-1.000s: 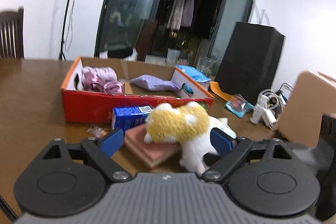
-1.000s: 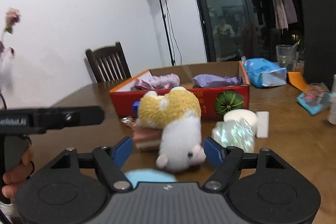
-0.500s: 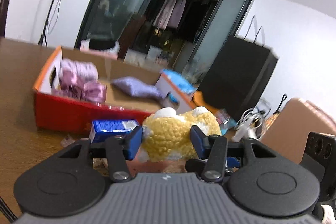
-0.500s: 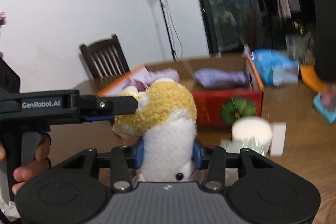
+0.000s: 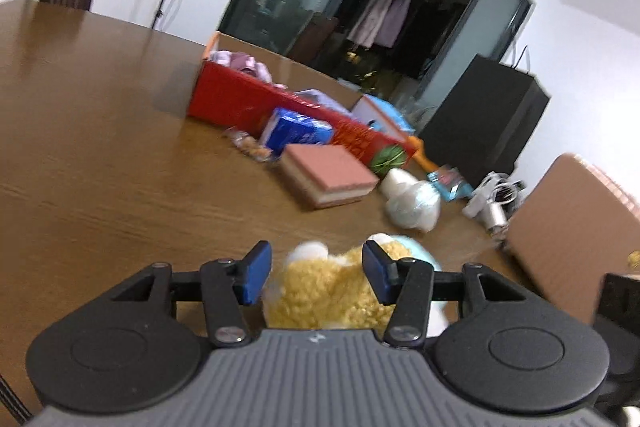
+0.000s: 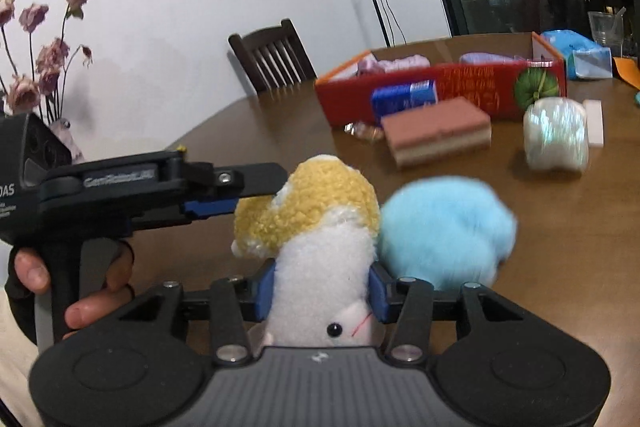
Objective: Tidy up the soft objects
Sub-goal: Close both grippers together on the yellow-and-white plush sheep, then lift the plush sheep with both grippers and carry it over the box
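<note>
A plush toy (image 6: 320,259) with a yellow back and white belly is held between both grippers, over the wooden table and beside a fluffy light-blue ball (image 6: 444,231). My right gripper (image 6: 320,291) has its blue pads against the toy's white body, and its jaws are opening. My left gripper (image 5: 316,275) is closed on the toy's yellow back (image 5: 332,291). In the right wrist view it reaches in from the left (image 6: 248,193). The red cardboard box (image 6: 472,87) stands farther back with pink and purple soft items inside.
In front of the box lie a pink sponge block (image 6: 436,127), a blue packet (image 6: 404,97) and a white shiny bundle (image 6: 556,135). A brown box (image 5: 572,227) and chargers (image 5: 492,203) sit at the right. A chair (image 6: 272,59) and a vase of dried flowers (image 6: 44,67) stand at the left.
Both grippers closed on the plush toy and carried it off the pink sponge, back toward the near side of the table beside the blue ball. The red box now looks farther away.
</note>
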`<state>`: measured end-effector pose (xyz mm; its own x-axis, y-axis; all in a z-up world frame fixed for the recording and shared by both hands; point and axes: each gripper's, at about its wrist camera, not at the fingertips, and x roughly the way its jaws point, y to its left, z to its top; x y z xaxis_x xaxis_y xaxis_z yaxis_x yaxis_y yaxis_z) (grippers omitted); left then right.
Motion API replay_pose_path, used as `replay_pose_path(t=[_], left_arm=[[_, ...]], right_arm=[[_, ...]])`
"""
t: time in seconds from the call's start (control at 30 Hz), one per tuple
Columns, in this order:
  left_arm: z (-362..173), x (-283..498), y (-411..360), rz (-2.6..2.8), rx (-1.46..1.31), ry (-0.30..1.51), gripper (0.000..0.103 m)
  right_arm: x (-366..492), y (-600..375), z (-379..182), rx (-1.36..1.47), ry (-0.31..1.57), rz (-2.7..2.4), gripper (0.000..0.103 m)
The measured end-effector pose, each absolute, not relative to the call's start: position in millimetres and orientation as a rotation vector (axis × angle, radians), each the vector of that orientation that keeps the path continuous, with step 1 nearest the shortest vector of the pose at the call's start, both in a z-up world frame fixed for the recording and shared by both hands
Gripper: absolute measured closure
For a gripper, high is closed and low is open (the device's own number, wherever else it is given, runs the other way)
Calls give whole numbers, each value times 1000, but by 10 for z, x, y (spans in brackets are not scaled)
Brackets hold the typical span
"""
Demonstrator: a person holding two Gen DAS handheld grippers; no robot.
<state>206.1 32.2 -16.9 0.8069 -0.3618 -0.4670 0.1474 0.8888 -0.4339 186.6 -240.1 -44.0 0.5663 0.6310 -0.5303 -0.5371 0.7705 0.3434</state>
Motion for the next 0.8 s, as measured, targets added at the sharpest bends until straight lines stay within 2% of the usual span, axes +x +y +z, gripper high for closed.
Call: replay_pose_path(t=[0.13,0.3,0.4,0.47,0.53,0.67,0.8], left_arm=[[-179,1998,311,-248,-380,540,50],[22,1696,495,-208,-381,426,39],[125,1457,652,-160,-367,384,32],[168,1295,765,-121,-378,366,28],[184,1128,843,-109,-377,355,22],[29,843,762,-198,-341,430,19],[-193,714,522,-364,-348,503,21]], right_arm=[[1716,-2419,-413,151,664,669,49],[1504,-2490,-382,161,660,659,46],[1289,-2393,-308,171,642,864,46],[1165,-2291,-255,175,616,992,41],[1134,-2232,-218,157,603,968,41],[1278,-2360,-191,216,585,809,42],[1474,-2379,-185,220,556,743,42]])
